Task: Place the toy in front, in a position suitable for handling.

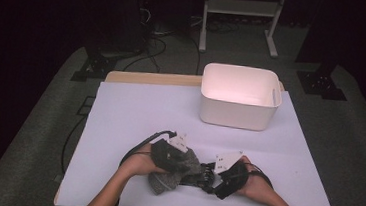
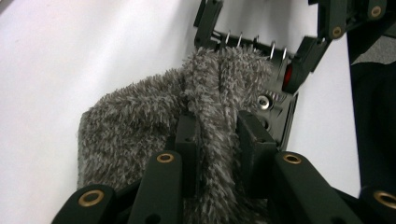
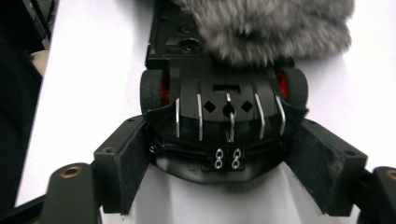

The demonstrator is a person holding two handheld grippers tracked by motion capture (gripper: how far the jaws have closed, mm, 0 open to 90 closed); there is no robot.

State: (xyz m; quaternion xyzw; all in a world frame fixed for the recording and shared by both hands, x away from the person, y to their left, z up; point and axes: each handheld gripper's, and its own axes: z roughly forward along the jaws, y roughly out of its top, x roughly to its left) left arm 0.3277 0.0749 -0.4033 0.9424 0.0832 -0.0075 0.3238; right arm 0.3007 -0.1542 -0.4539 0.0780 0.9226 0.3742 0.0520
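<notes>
Grey fuzzy fabric, a sock (image 2: 140, 126) or small cloth by the look of it, lies at the near middle of the white desk (image 1: 135, 109), and I have a fold of it pinched between the nearly closed jaws of my left gripper (image 2: 217, 140). My right gripper (image 3: 229, 163) holds a black toy car (image 3: 224, 100) with red wheel hubs across its end, jaws set wide around the body. In the left gripper view the fabric is draped over that car, touching it. I judge the step in hand to be pulling the fabric off the car, or pushing the car clear of it; I cannot tell which. The next move calls for a firm hold on the car while my left draws the fabric away cleanly, perhaps toward the white bin (image 1: 239, 95) at the far right.
</notes>
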